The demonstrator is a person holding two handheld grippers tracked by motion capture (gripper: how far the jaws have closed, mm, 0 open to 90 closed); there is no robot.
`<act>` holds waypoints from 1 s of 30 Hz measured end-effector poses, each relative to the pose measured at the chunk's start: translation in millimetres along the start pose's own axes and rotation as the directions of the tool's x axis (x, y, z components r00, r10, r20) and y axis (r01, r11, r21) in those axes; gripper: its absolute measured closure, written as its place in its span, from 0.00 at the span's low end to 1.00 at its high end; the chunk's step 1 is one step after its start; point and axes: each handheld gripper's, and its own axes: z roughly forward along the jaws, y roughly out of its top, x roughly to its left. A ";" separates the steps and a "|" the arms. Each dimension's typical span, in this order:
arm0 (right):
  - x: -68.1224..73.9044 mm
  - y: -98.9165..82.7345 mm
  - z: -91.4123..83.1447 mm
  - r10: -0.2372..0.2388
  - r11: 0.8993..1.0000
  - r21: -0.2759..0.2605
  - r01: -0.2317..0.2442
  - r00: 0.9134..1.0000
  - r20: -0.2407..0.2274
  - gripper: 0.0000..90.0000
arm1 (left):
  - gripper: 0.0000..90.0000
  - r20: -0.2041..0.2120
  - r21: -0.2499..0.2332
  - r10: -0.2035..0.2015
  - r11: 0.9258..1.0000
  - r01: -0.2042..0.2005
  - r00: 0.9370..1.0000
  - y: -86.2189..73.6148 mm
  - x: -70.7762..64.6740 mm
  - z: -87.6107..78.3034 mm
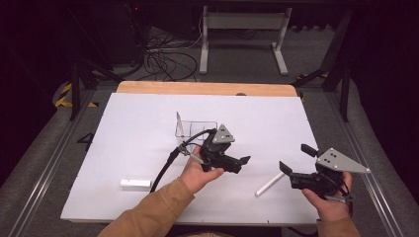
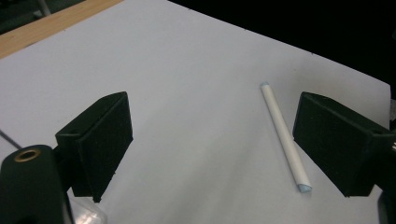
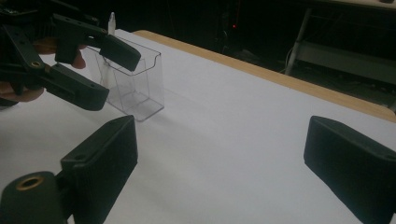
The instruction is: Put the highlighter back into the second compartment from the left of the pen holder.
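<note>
1. A person stands at a white table [image 1: 148,128] with a two-jaw tool in each hand. The left gripper [image 1: 236,163] hovers near the table's middle, jaws spread wide and empty. The right gripper [image 1: 298,163] hovers near the right front, jaws also spread wide and empty.
2. A thin white stick [image 1: 270,184] lies flat on the table between the two grippers. In the left gripper view the stick [image 2: 285,135] sits just inside the right-hand jaw, well off centre.
3. A clear box [image 1: 196,129] stands upright just behind the left gripper. A short white piece [image 1: 135,183] lies well apart, near the front left.
4. Risk: the stick is off centre between the left jaws, so closing now would likely clip it with one jaw and roll or flick it away.
5. Risk: the stick is round and lies flat, so jaws that come down too steeply may press it into the table and slip off.
6. Risk: the left gripper's cable [image 1: 170,158] trails beside the box and could tip it on a quick swing.
7. Hard to make out: something pale stands inside the box [image 3: 135,88], but the left gripper hides part of it. The stick's material is unclear. The person's body is cut off at the bottom edge.
</note>
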 end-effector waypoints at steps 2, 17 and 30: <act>-0.3 -0.2 0.0 -0.007 1.000 0.006 0.007 1.000 0.001 0.12 | 0.14 0.005 0.009 0.002 1.000 -0.002 1.000 -0.6 -1.9 3.1; 0.9 -0.4 0.9 -0.002 1.000 0.006 0.002 1.000 -0.004 0.12 | 0.15 0.040 0.051 -0.002 0.999 0.000 0.999 -3.5 -14.2 19.3; 0.8 -0.5 0.9 -0.001 1.000 0.014 0.001 1.000 -0.004 0.11 | 0.15 0.057 0.081 0.002 0.997 -0.007 0.998 -5.2 -22.1 25.6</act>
